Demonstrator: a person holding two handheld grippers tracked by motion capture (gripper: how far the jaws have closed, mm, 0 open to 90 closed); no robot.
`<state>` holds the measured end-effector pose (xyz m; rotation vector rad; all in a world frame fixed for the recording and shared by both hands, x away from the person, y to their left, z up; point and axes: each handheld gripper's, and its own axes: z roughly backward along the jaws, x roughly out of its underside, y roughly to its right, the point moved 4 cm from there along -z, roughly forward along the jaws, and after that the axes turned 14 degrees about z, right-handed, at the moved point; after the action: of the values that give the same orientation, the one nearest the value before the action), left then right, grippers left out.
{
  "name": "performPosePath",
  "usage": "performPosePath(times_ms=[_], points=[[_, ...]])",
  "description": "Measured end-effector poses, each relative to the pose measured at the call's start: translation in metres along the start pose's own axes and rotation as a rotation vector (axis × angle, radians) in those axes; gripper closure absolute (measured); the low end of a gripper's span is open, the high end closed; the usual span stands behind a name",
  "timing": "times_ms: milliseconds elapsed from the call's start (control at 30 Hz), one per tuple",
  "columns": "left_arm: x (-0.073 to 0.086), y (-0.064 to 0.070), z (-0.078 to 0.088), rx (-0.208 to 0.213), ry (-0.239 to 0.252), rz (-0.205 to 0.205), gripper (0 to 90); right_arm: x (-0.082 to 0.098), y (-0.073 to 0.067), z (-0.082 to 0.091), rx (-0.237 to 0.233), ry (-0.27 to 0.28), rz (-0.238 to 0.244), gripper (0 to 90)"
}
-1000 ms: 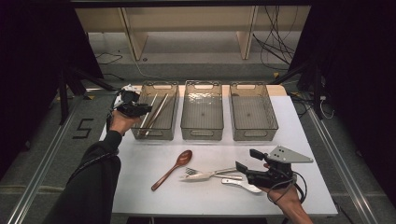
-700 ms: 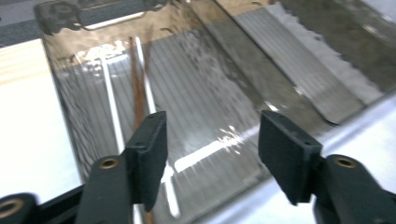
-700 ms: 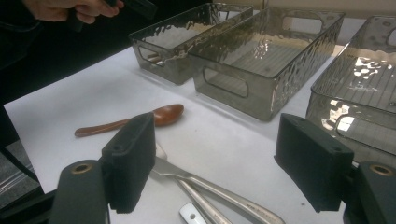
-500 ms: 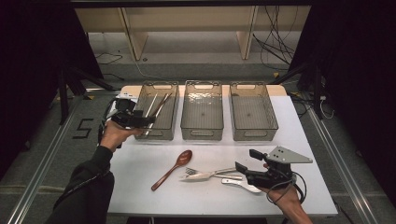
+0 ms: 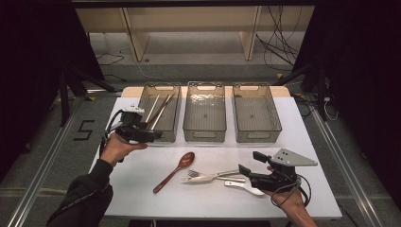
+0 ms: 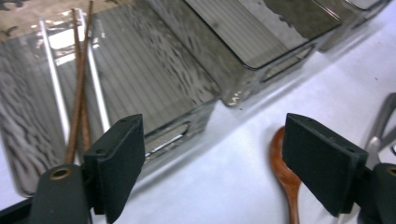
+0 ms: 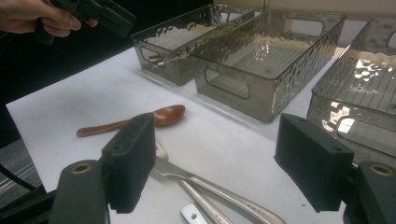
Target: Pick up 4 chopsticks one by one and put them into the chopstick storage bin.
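Wooden chopsticks (image 5: 158, 111) lie in the leftmost clear bin (image 5: 161, 137), slanted against its side. Left claw (image 5: 153, 136) hangs just by that bin's near edge, jaws just opened wide, nothing between them. Next likely pickup: brown wooden spoon (image 5: 175, 171) on the white desk (image 5: 142, 189), near the bins. Approach from above, span the handle mid-length, clamp squarely so it won't swivel. Fork (image 5: 208, 176) and metal spoon (image 5: 243, 187) lie beside the right claw (image 5: 249, 165), released, empty, waiting.

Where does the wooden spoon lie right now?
In the high view the wooden spoon lies on the white table, in front of the left bin, left of the fork.
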<state>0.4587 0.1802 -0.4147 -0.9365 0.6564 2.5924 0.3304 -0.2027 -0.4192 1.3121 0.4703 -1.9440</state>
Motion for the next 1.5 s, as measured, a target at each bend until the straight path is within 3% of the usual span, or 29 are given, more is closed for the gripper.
performPosePath(times_ms=[300, 800, 1500], points=[[0.018, 0.013, -0.004, 0.015, -0.045, -0.037, 17.3, 0.002, 0.002, 0.000, 0.000, -0.001, -0.005, 29.6], [0.047, 0.030, -0.012, 0.029, -0.107, -0.065, 15.8, 0.003, 0.003, 0.000, -0.003, -0.005, -0.009, 29.5], [0.067, 0.047, -0.029, 0.042, -0.200, -0.102, 15.8, 0.003, 0.004, 0.000, 0.000, -0.004, -0.017, 29.5]])
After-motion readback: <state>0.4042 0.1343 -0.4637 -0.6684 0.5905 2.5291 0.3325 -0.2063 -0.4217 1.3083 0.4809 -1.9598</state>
